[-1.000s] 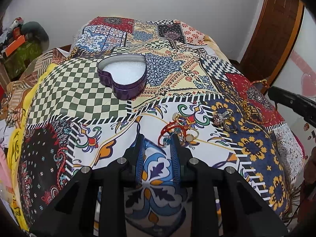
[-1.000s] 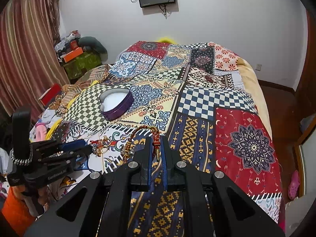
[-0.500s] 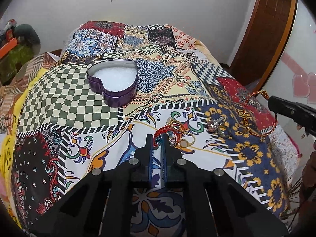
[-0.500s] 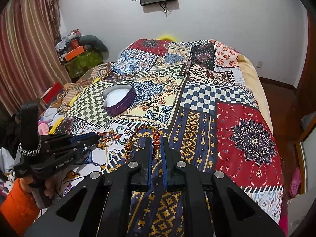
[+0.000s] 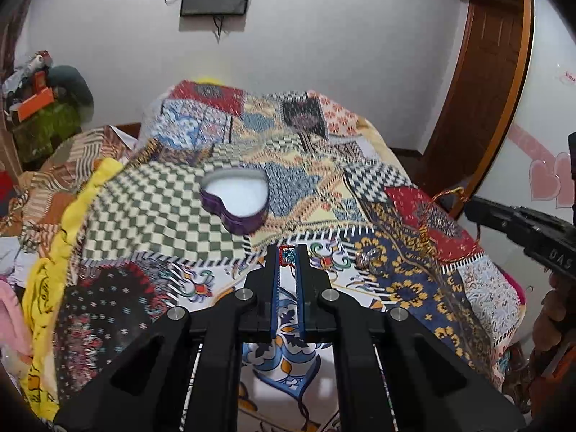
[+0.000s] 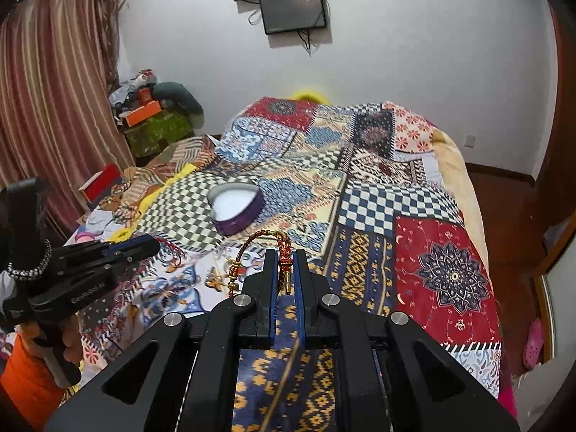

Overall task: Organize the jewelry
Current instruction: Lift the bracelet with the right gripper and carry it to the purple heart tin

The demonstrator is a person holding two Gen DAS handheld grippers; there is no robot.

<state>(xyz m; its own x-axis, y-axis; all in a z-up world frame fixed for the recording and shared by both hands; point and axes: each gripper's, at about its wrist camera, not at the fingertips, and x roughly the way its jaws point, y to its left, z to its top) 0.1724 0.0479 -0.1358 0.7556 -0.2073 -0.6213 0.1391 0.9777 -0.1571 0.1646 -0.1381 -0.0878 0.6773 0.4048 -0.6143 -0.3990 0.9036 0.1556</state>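
Note:
A purple heart-shaped tin (image 5: pixel 235 203) with a white lining sits open on the patchwork bedspread (image 5: pixel 151 216), ahead of both grippers. My left gripper (image 5: pixel 288 252) is shut on a red thread bracelet (image 5: pixel 287 256) with a turquoise bit, held just above the cloth. In the right wrist view the tin (image 6: pixel 235 208) lies beyond my right gripper (image 6: pixel 285 257), which is shut on a braided red-and-gold bracelet (image 6: pixel 252 243) that arcs out to the left. The left gripper (image 6: pixel 153 244) shows there at the left, red threads at its tip.
A silver jewellery piece (image 5: pixel 367 259) lies on the bedspread right of the left gripper. Piled clothes and boxes (image 6: pixel 151 115) crowd the left side of the bed. A wooden door (image 5: pixel 478 82) stands at the right, with a striped curtain (image 6: pixel 54 90) at the left.
The left jaws closed on the red bracelet and lifted it off the cloth. The right gripper also rose a little with the braided bracelet. The tin and the silver piece stayed put.

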